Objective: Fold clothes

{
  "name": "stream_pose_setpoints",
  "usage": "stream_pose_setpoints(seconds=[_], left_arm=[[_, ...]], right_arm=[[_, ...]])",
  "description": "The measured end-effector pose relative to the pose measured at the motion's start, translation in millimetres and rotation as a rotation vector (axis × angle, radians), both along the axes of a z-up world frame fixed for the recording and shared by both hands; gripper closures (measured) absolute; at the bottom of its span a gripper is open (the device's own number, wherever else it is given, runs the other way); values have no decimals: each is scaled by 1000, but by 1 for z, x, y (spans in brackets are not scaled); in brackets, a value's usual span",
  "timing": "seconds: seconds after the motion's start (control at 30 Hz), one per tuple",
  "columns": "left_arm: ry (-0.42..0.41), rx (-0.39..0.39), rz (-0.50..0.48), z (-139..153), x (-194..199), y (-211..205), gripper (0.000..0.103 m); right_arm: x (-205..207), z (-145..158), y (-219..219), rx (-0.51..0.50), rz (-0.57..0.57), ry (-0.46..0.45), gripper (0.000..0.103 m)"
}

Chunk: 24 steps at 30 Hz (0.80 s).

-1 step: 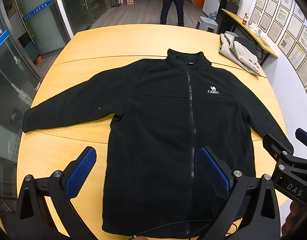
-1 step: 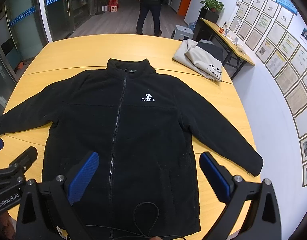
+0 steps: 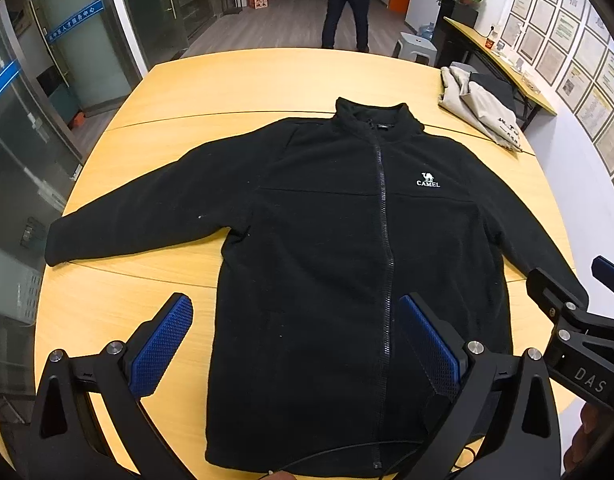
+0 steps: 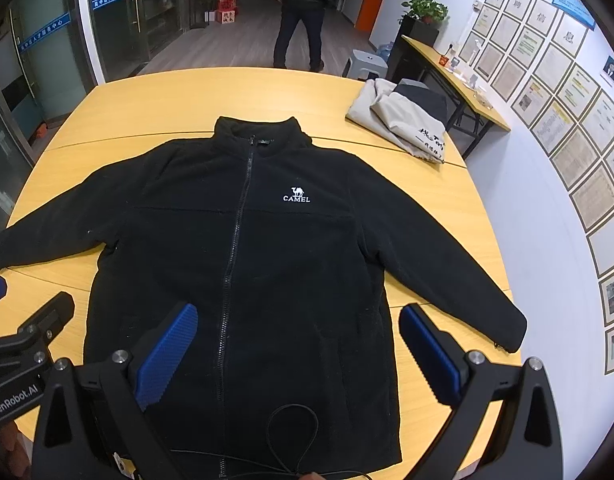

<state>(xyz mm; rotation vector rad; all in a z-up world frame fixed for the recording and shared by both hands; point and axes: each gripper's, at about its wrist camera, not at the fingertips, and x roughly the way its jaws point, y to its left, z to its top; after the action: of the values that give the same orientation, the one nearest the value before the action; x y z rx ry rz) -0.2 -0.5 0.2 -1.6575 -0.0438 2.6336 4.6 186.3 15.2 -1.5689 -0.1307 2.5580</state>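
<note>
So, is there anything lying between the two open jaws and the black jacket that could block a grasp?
Nothing visible does. The black jacket lies flat on the table, with both grippers hovering open over its hem. The grey garment sits apart at the far corner.

Both views are evenly lit by soft indoor light from above, moderately bright, with no hard shadows on the wooden table (image 3: 267, 88). Beyond the left gripper (image 3: 295, 344), the black jacket (image 3: 327, 240) reads as a nearly flat dark mass with little fold detail. Far ahead of the right gripper (image 4: 299, 352), the framed papers (image 4: 547, 80) on the white wall look pale and slightly washed out. Fisheye distortion bends the table edge, and black corners vignette each picture. Focus is sharp throughout.
</note>
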Motion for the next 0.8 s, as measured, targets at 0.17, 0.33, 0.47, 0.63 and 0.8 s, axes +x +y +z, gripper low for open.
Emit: stream_pose_setpoints(seconds=[0.17, 0.33, 0.47, 0.63, 0.8], left_arm=[[6, 17, -2, -3, -2, -10, 0], [-3, -29, 5, -2, -7, -10, 0], [-2, -48, 7, -3, -6, 0, 0], [7, -56, 4, -2, -4, 0, 0], [9, -58, 10, -1, -2, -3, 0]], right_arm=[[-1, -2, -1, 4, 0, -4, 0], [-2, -3, -1, 8, -1, -7, 0], [-3, -5, -1, 11, -1, -10, 0], [-4, -7, -2, 14, -1, -16, 0], [-3, -6, -5, 18, 7, -11, 0]])
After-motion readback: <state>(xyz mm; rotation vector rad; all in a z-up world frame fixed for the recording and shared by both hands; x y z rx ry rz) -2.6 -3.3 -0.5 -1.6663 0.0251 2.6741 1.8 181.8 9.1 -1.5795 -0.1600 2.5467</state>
